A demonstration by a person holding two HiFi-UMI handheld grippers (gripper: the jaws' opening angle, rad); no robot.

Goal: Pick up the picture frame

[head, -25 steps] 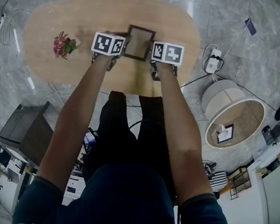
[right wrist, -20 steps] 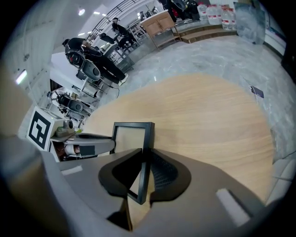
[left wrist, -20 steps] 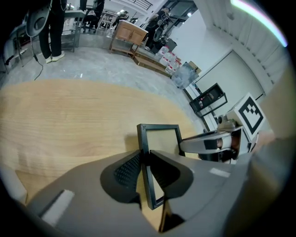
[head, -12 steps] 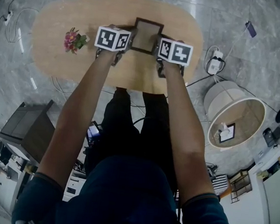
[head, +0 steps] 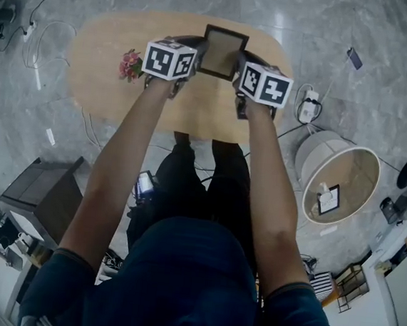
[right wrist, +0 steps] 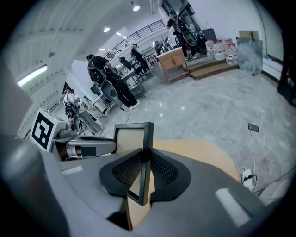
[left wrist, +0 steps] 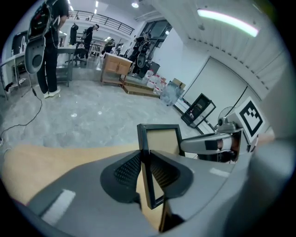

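Observation:
A dark-rimmed picture frame [head: 223, 52] with a tan panel is held upright above the oval wooden table [head: 104, 77], between both grippers. My left gripper [head: 200, 52] is shut on the frame's left edge and my right gripper [head: 240, 62] on its right edge. In the left gripper view the frame [left wrist: 159, 141] stands edge-on, pinched by my left gripper [left wrist: 144, 162], with the right gripper's body beyond it. In the right gripper view the frame [right wrist: 131, 138] is clamped by my right gripper [right wrist: 145, 159].
A small bunch of pink flowers [head: 130, 64] lies on the table, left of the left gripper. On the floor are a white round bin [head: 342, 176], a power strip [head: 310, 97] and a dark cabinet [head: 43, 193]. People stand far off in the hall [right wrist: 111, 83].
Both grippers have carried the frame up and away from the table top; it now shows over the table's far edge. The head view has shifted, so the table sits further right.

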